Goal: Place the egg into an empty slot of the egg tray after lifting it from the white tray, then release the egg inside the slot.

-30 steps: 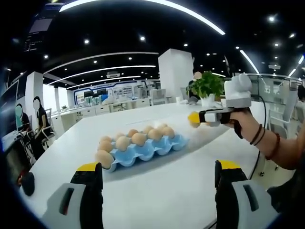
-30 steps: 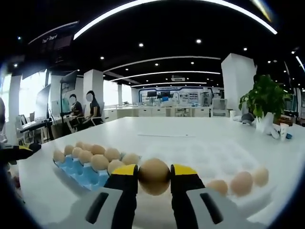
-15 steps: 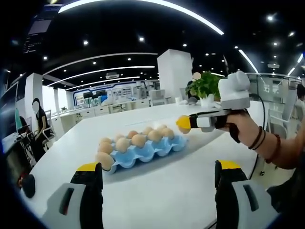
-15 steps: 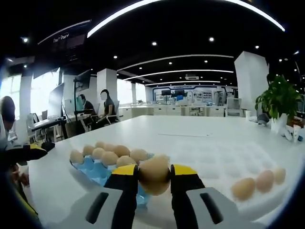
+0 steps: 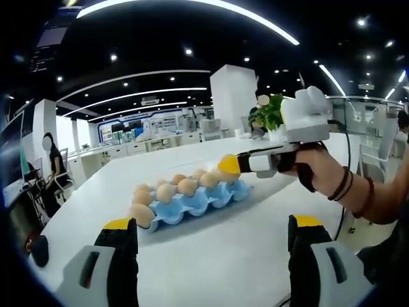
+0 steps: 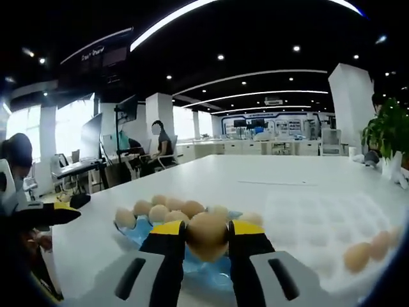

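A blue egg tray (image 5: 192, 208) holding several brown eggs lies on the white table, ahead of my left gripper (image 5: 211, 222), which is open and holds nothing. My right gripper (image 5: 229, 165) comes in from the right, held by a hand, its yellow tips just above the tray's right end. In the right gripper view, my right gripper (image 6: 206, 225) is shut on a brown egg (image 6: 206, 235). The blue egg tray (image 6: 135, 233) sits directly behind and below that egg. The white tray (image 6: 313, 211) lies to the right with a few eggs (image 6: 358, 256) along its near edge.
The left gripper (image 6: 51, 214) reaches in from the left of the right gripper view. A potted plant (image 5: 275, 112) stands at the table's far side. People sit at desks (image 6: 156, 144) beyond the table. A dark object (image 5: 38, 249) lies near the table's left edge.
My right gripper has carried the egg leftward from the white tray side to above the blue egg tray's end. The left gripper has stayed where it was, open.
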`<control>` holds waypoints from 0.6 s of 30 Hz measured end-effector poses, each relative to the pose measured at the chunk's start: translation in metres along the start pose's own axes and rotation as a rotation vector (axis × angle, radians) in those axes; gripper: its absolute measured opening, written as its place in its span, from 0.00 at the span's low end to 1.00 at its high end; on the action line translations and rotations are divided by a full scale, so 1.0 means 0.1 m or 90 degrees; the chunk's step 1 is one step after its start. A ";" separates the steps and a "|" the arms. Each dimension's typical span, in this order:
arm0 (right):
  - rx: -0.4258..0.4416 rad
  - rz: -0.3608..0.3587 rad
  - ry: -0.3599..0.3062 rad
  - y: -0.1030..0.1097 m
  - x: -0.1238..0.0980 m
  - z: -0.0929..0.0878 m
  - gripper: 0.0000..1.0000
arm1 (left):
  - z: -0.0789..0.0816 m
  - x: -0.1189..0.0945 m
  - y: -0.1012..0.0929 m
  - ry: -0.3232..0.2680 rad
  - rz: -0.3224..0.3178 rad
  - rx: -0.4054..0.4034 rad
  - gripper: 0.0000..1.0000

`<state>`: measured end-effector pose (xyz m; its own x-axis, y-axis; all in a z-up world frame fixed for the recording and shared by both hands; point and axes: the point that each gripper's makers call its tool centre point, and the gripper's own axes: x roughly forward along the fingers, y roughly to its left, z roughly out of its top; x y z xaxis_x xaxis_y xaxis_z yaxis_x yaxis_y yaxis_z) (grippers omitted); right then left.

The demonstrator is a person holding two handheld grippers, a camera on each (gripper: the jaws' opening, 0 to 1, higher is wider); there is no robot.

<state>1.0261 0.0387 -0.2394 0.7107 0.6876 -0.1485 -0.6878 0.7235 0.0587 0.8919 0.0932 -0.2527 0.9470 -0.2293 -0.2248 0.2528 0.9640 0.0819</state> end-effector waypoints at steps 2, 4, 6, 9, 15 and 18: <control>-0.004 0.009 0.001 0.06 0.03 0.00 0.27 | -0.01 0.00 0.00 0.001 0.000 0.000 1.00; -0.018 0.022 0.005 0.14 0.08 0.00 0.27 | -0.02 0.00 0.00 0.002 0.000 0.001 1.00; -0.024 0.035 0.008 0.19 0.14 0.01 0.27 | -0.03 0.01 0.00 0.004 -0.002 0.002 1.00; -0.032 0.052 0.010 0.29 0.22 0.01 0.27 | -0.04 0.03 0.02 0.007 -0.004 0.004 1.00; -0.052 0.089 0.014 0.49 0.32 0.00 0.27 | -0.06 0.06 0.06 0.009 -0.001 0.001 1.00; -0.060 0.114 0.014 0.62 0.37 -0.01 0.27 | -0.07 0.07 0.07 0.011 -0.001 0.001 1.00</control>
<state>1.0096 0.1089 -0.2418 0.5736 0.8022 -0.1657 -0.8141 0.5807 -0.0072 0.8989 0.0995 -0.2604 0.9432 -0.2279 -0.2417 0.2542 0.9635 0.0836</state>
